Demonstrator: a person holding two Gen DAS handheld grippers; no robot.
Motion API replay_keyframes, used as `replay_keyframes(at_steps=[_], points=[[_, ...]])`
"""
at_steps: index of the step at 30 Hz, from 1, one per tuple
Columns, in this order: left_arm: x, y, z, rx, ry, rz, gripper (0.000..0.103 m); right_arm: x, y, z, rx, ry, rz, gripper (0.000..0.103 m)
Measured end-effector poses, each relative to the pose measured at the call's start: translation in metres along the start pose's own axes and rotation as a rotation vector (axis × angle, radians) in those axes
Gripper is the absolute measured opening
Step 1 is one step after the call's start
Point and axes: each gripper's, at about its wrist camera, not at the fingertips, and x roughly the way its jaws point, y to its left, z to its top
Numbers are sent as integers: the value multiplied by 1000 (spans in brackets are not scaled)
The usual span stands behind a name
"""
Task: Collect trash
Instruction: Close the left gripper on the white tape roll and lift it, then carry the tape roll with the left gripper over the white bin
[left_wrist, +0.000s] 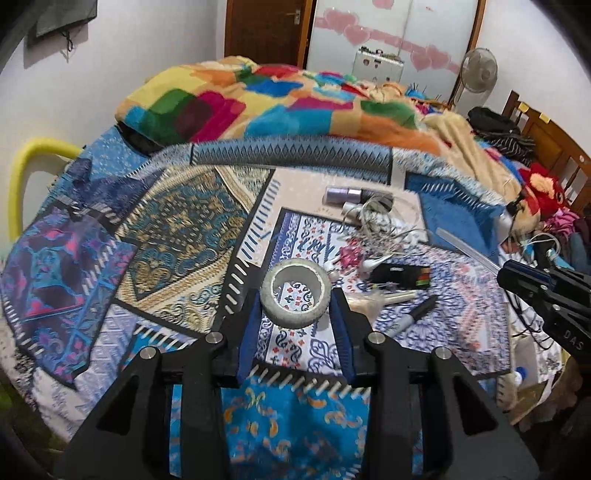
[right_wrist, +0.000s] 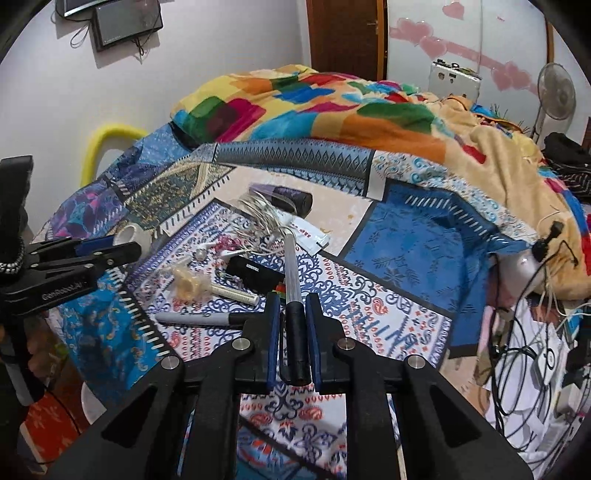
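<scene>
Gripping a round grey tape roll (left_wrist: 295, 297), left gripper (left_wrist: 295, 314), patterned patchwork quilt (left_wrist: 177, 236)

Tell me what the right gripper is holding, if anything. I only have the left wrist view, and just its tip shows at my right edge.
Observer: The right gripper is shut on a rod with a black handle and a clear shaft, which lies along the jaws.
Operator: Where does the rod point?
Observer: Its far end points toward a white sachet lying beside the tangled cables. I cannot tell whether it touches them.
Operator: How does my tape roll look from that side?
Observer: In side view, the tape roll sits right at the tips of the left gripper, not deep in the jaws.
</scene>
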Motion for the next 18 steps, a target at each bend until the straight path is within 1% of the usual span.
replay_keyframes(at_steps=[4,9,18], points=[[-38,0,1,-3,-38,5,37,-26,6,4,-1,-27,-6,13],[-94,5,-6,-20,-97,5,37,-62,19,6,-14,-71,-15,13],[-191,21,-33,-41,-203,44,37,-132,74,10,-94,-172,-12,13]])
